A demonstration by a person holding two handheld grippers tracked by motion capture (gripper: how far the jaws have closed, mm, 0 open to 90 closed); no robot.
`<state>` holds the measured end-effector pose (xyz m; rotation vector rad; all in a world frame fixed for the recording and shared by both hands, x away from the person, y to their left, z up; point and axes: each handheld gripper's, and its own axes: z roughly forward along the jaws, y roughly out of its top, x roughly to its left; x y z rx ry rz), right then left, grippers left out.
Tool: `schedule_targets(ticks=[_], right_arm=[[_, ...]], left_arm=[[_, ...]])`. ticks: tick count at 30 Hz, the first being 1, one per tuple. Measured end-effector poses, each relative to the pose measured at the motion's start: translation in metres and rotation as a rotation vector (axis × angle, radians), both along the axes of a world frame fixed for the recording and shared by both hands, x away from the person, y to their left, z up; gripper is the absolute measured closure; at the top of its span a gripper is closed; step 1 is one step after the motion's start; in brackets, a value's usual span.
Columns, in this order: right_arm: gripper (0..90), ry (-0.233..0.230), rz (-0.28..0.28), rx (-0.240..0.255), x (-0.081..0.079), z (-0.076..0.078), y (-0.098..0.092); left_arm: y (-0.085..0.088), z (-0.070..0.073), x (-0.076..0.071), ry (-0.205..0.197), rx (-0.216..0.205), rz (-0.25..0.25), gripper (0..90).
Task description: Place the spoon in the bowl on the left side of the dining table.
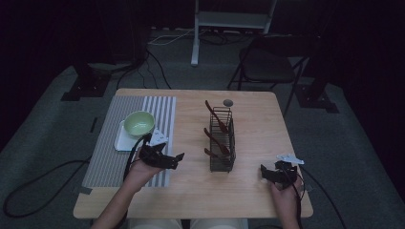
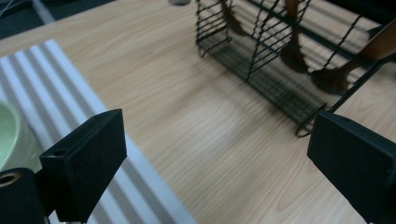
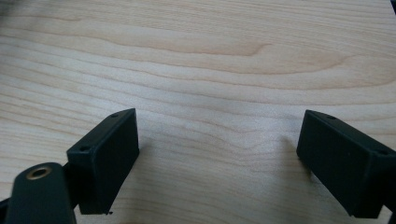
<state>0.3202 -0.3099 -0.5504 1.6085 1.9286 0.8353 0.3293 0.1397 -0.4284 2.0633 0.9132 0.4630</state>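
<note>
Two grippers are held low over the bench [image 1: 248,191], both with fingers apart and empty: the right gripper [image 1: 271,173] at 5 o'clock, the left gripper [image 1: 173,160] nearer the wire rack [image 1: 222,143]. Its wooden spoons [image 1: 217,143] should be approached from 9 o'clock, one handle being pinched squarely. No writing can be read.
</note>
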Motion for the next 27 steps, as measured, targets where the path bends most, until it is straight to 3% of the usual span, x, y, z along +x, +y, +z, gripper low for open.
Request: schedule_targets(ticks=[10, 14, 18, 19, 27], right_arm=[[12.2, 0.0, 0.0, 0.0, 0.0, 0.0, 0.0], [12.2, 0.0, 0.0, 0.0, 0.0, 0.0, 0.0], [12.2, 0.0, 0.0, 0.0, 0.0, 0.0, 0.0], [12.2, -0.001, 0.001, 0.0, 0.0, 0.0, 0.0], [12.2, 0.0, 0.001, -0.001, 0.0, 0.0, 0.0]], left_arm=[[-0.014, 0.01, 0.009, -0.012, -0.005, -0.028, 4.7], [-0.016, 0.011, 0.013, -0.006, -0.042, -0.017, 7.5], [-0.019, 0.013, 0.016, -0.005, -0.045, -0.023, 7.7], [-0.02, 0.014, 0.016, -0.013, -0.047, -0.023, 11.9], [-0.033, 0.027, 0.021, -0.036, -0.052, -0.051, 14.5]])
